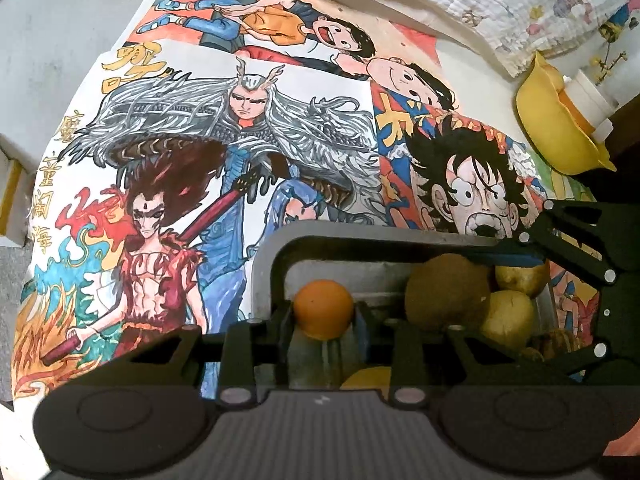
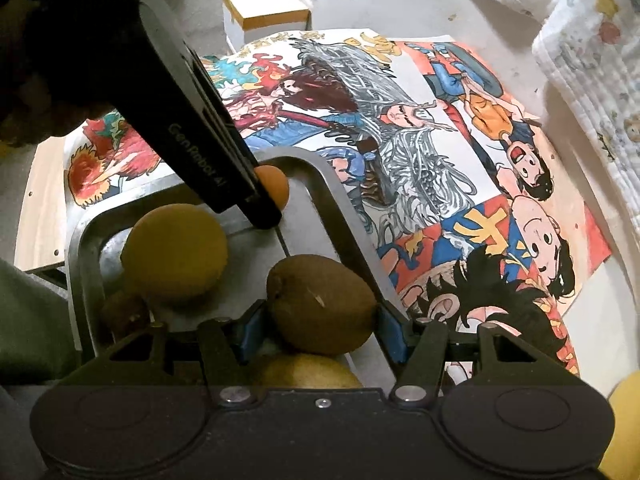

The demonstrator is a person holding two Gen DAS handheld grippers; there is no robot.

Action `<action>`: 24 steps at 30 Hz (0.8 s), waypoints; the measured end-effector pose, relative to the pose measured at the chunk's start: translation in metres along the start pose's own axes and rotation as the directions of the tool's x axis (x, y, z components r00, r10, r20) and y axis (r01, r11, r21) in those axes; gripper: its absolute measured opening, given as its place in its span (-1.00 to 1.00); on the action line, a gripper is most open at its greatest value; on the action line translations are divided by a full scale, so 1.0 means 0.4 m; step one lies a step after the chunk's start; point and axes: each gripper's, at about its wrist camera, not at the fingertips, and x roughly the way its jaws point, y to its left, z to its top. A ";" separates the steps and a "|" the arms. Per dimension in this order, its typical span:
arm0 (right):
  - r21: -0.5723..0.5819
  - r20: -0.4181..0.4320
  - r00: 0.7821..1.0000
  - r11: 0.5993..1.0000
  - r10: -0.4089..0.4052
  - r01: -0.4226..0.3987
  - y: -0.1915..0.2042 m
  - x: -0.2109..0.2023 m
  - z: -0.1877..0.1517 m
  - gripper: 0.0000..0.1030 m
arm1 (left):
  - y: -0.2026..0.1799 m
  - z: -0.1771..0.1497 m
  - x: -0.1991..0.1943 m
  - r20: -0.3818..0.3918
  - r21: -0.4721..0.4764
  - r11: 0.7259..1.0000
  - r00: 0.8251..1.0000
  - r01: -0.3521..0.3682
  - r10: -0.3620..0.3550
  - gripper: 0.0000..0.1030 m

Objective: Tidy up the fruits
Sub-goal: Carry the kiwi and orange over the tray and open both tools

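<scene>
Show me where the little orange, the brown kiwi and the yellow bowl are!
little orange [image 1: 324,309], left wrist view, middle of its front.
brown kiwi [image 2: 320,304], right wrist view, middle of its fuzzy skin.
yellow bowl [image 1: 552,128], left wrist view, its outer wall.

Dim, soft indoor light, perhaps from overhead. Both fisheye views bend strongly at the dark corners; faint shadows, slightly blurred detail, no glare.
</scene>
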 end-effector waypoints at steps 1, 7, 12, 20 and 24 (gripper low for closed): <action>0.004 0.001 1.000 1.000 -0.002 0.002 0.000 -0.001 -0.001 0.16 | -0.001 0.000 0.001 -0.002 0.001 1.000 1.000 -0.002 0.002 -0.32; 0.048 0.007 1.000 0.999 -0.016 0.016 0.001 -0.003 -0.007 0.17 | -0.003 0.002 0.006 -0.008 0.009 1.000 1.000 -0.016 0.016 -0.29; 0.080 0.004 1.000 0.996 -0.028 0.027 0.010 0.002 -0.016 0.19 | -0.008 0.003 0.011 -0.011 0.026 0.999 1.000 -0.025 0.026 -0.29; 0.153 0.003 0.998 0.987 -0.058 0.057 0.012 -0.004 -0.036 0.30 | -0.013 0.004 0.008 -0.021 0.035 0.999 1.000 -0.021 0.022 -0.07; 0.203 0.008 0.997 0.976 -0.078 0.074 0.010 -0.012 -0.042 0.39 | -0.030 -0.002 0.000 -0.003 0.065 0.998 1.000 -0.022 0.022 0.18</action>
